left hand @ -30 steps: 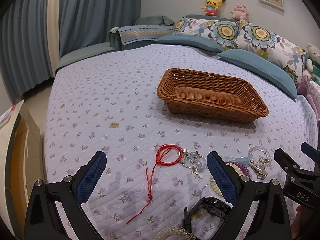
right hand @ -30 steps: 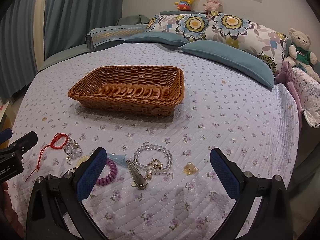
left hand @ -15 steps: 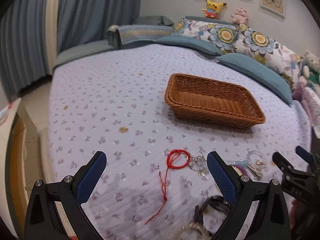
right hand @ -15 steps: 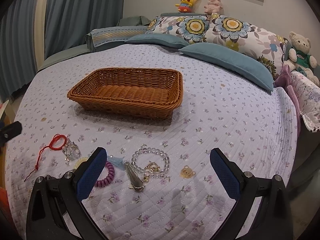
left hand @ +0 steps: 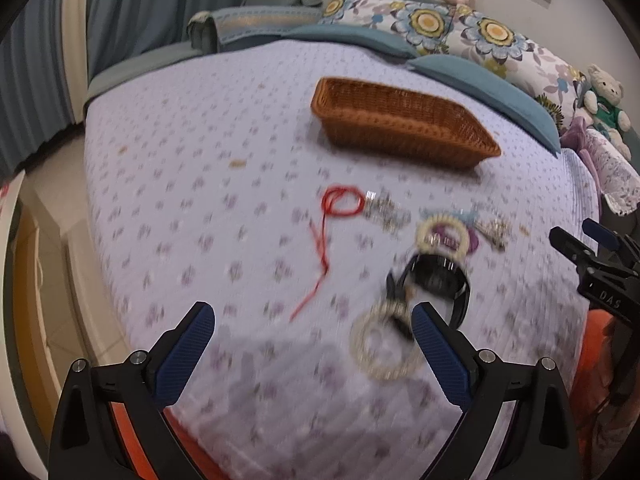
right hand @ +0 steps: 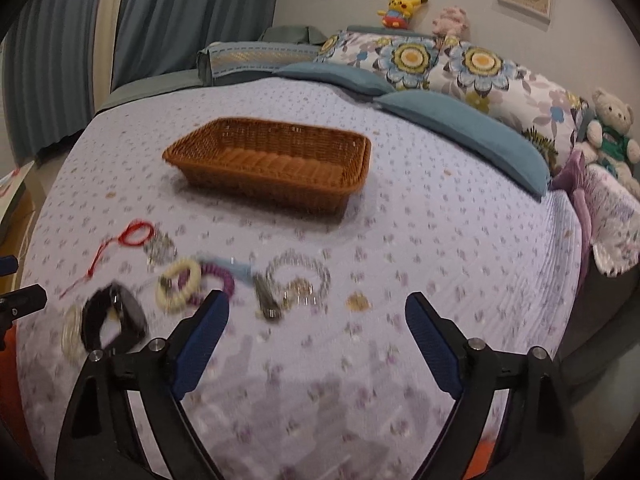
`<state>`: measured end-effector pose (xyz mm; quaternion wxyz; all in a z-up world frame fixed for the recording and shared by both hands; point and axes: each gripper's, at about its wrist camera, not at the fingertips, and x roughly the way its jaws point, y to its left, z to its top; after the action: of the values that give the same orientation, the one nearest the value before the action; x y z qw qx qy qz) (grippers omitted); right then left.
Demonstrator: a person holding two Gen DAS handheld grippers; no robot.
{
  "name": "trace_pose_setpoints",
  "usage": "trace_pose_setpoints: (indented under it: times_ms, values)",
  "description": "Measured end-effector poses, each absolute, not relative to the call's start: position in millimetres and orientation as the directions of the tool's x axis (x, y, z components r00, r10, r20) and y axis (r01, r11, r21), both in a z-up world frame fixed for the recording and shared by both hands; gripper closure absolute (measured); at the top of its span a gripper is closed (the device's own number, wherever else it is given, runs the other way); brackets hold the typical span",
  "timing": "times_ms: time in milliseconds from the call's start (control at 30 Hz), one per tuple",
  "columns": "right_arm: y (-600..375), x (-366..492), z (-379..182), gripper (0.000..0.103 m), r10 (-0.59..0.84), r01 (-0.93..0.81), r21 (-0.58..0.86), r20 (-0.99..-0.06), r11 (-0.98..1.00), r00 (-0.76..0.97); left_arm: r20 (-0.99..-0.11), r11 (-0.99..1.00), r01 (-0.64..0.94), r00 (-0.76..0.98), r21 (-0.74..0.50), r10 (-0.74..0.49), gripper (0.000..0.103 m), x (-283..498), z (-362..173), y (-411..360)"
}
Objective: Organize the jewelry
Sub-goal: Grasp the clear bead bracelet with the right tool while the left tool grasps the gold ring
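Left wrist view: left gripper [left hand: 308, 332] spread wide, empty. Basket [left hand: 400, 120] holds nothing; jewelry [left hand: 436, 236] lies on the bedspread [left hand: 180, 140].

Right wrist view: right gripper [right hand: 316, 328], jaws just narrowing slightly, nothing between them. Sorting not begun.

Right gripper [right hand: 316, 322] low over floral bedspread [right hand: 440, 240], jaws apart and just been closing, nothing between. Ahead, wicker basket [right hand: 276, 184] mid-bed. Nearer, blurred jewelry in a row: red cord [right hand: 132, 236], cream bracelet [right hand: 178, 284], purple coil [right hand: 218, 280], clear bead bracelet [right hand: 298, 276], gold charm [right hand: 357, 301], black watch [right hand: 112, 316] far left. Pillows [right hand: 460, 68] and teddy bear [right hand: 614, 128] behind
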<state>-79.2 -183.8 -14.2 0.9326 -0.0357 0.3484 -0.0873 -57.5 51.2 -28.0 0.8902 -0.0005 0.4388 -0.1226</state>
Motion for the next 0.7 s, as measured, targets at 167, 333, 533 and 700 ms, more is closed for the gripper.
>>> trace_pose_setpoints:
  times_ms: [167, 333, 533, 700]
  values:
    - [-203.3, -69.8, -26.4, 0.039, -0.155, 0.161, -0.056, -0.688, 0.985, 0.709, -0.821, 0.966, 0.205, 0.517, -0.158, -0.244, 0.023, -60.2, -49.7, 54.9]
    - [-221.9, -29.6, -31.9, 0.052, -0.121, 0.165, -0.011, -0.728, 0.986, 0.675, -0.835, 0.956, 0.204, 0.472, -0.209, -0.283, 0.032, -51.0, -62.2, 48.7]
    - [-231.6, 14.9, -49.8, 0.066, -0.098, 0.130, -0.020, -0.774, 0.991, 0.625, -0.836, 0.954, 0.220, 0.467, -0.206, -0.288, 0.036, -45.7, -66.3, 41.7]
    - [-230.3, 28.1, -63.9, 0.069, -0.057, 0.094, -0.001, -0.804, 0.996, 0.592, -0.840, 0.954, 0.234, 0.466, -0.186, -0.278, 0.048, -44.5, -66.8, 37.6]
